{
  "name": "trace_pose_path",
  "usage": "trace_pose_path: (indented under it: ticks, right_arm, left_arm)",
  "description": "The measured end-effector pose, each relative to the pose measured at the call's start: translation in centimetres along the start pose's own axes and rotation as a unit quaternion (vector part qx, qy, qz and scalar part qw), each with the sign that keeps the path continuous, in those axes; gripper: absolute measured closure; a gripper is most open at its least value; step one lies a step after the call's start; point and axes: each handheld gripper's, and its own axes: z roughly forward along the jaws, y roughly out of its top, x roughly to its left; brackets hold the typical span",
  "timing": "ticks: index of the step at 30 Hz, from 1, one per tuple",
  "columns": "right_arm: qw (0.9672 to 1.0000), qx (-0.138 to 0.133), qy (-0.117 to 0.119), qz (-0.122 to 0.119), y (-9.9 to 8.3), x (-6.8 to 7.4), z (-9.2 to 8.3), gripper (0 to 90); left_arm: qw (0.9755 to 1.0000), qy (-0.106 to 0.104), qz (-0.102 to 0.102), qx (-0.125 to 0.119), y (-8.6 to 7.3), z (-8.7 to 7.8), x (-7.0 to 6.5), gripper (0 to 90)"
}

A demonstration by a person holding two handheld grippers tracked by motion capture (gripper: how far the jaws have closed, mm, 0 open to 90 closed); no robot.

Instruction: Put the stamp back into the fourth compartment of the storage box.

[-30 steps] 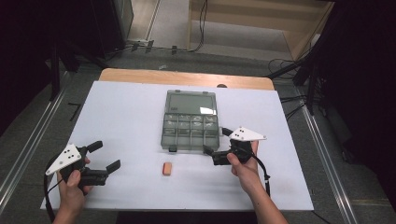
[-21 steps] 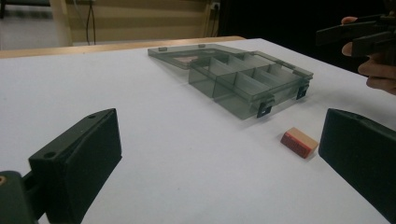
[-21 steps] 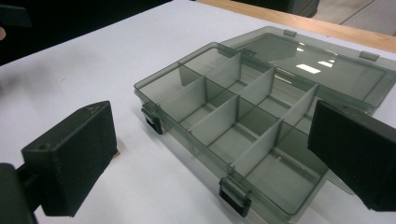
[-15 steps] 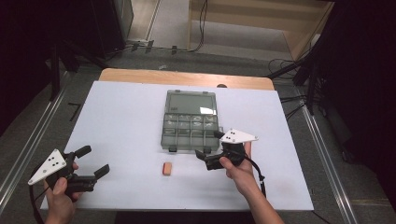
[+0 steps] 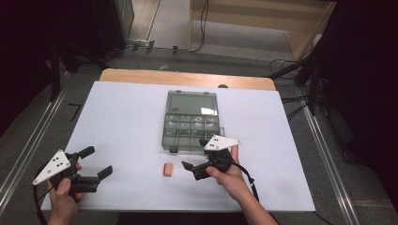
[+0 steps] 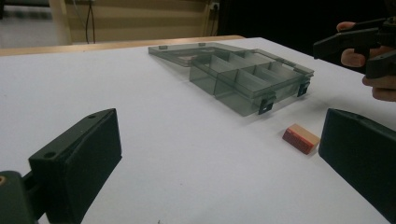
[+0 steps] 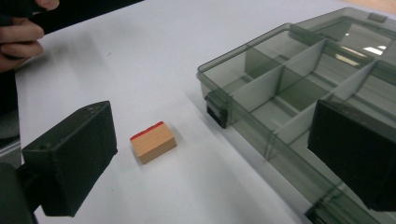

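Note:
A small wooden block (image 5: 167, 169) with one red face lies on the white table just in front of an open, smoke-grey compartment box (image 5: 187, 145). My right gripper (image 5: 193, 154) is open to the right of the block, jaws pointing left at it, nothing between them. In the right gripper view the block (image 7: 153, 142) lies between the jaws (image 7: 212, 154) toward the left one, the box (image 7: 261, 135) at right. My left gripper (image 5: 97, 161) is open and empty near the front left corner. In the left gripper view (image 6: 219, 158) the block (image 6: 301, 138) sits by the right jaw, the box (image 6: 233, 100) beyond.
The box's lid (image 5: 192, 103) lies flat open on the far side; the compartments look empty. The table (image 5: 126, 117) has a wooden strip (image 5: 187, 78) along its far edge. Dark floor, rails and cables surround it.
My left gripper has drawn back left toward the table's front corner. My right gripper has moved left and nearer, from beside the box's front right corner toward the block.

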Motion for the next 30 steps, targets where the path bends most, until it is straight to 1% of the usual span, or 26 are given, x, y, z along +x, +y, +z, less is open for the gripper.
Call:
trace_pose_path:
  ticks: [6, 9, 13, 14, 15, 17, 19, 20, 21, 22, 25, 27, 30]
  right_arm:
    - [0.9997, 0.014, 0.017, -0.01, 0.0, 1.0, 1.2, 0.1]
    - [0.9992, 0.026, 0.026, -0.015, 0.0, 1.4, 1.7, 0.1]
    - [0.998, 0.045, 0.033, -0.031, 0.0, 2.1, 2.3, 0.4]
    - [0.9975, 0.049, 0.036, -0.036, 0.0, 2.2, 2.5, 1.3]
    - [0.9973, 0.052, 0.038, -0.035, 0.0, 2.4, 2.7, 4.5]
    - [0.9969, 0.055, 0.045, -0.034, 0.0, 2.6, 3.0, 5.7]
    - [0.9958, 0.069, 0.044, -0.04, 0.0, 2.9, 3.5, 7.9]
    - [0.9956, 0.071, 0.044, -0.043, -0.1, 2.9, 3.7, 10.8]
    - [0.9954, 0.074, 0.044, -0.042, -0.1, 3.0, 4.0, 11.7]
    - [0.9947, 0.081, 0.045, -0.043, -0.2, 3.1, 4.3, 11.7]
    - [0.9929, 0.103, 0.05, -0.034, -0.6, 3.3, 5.3, 12.0]
    - [0.9919, 0.11, 0.055, -0.032, -0.7, 3.4, 5.7, 12.2]
    - [0.9905, 0.121, 0.049, -0.043, -0.8, 3.7, 6.2, 14.8]
  left_arm:
    - [1.0, -0.002, -0.002, 0.001, -0.1, 0.2, -0.1, 0.0]
    - [1.0, -0.004, -0.003, 0.001, -0.1, 0.2, 0.0, 0.0]
    - [1.0, -0.002, -0.003, -0.001, -0.2, 0.3, -0.1, 0.0]
    - [1.0, -0.003, -0.004, -0.001, -0.2, 0.3, -0.1, 0.0]
    - [1.0, -0.004, -0.004, -0.001, -0.2, 0.4, 0.0, 0.0]
    - [1.0, -0.004, -0.004, 0.0, -0.2, 0.5, -0.1, 0.0]
    - [1.0, -0.005, -0.003, 0.001, -0.3, 0.6, -0.1, 0.0]
    - [1.0, -0.004, -0.001, 0.004, -0.3, 0.7, -0.2, 0.0]
    - [1.0, -0.005, 0.001, 0.005, -0.3, 0.7, -0.1, 0.0]
    - [1.0, -0.005, 0.0, 0.005, -0.3, 0.7, -0.2, 0.0]
    - [1.0, -0.006, 0.0, 0.003, -0.3, 0.7, -0.2, 0.0]
    - [1.0, -0.007, 0.0, 0.002, -0.3, 0.7, -0.2, 0.0]
    - [1.0, -0.007, 0.0, 0.002, -0.3, 0.7, -0.2, 0.0]
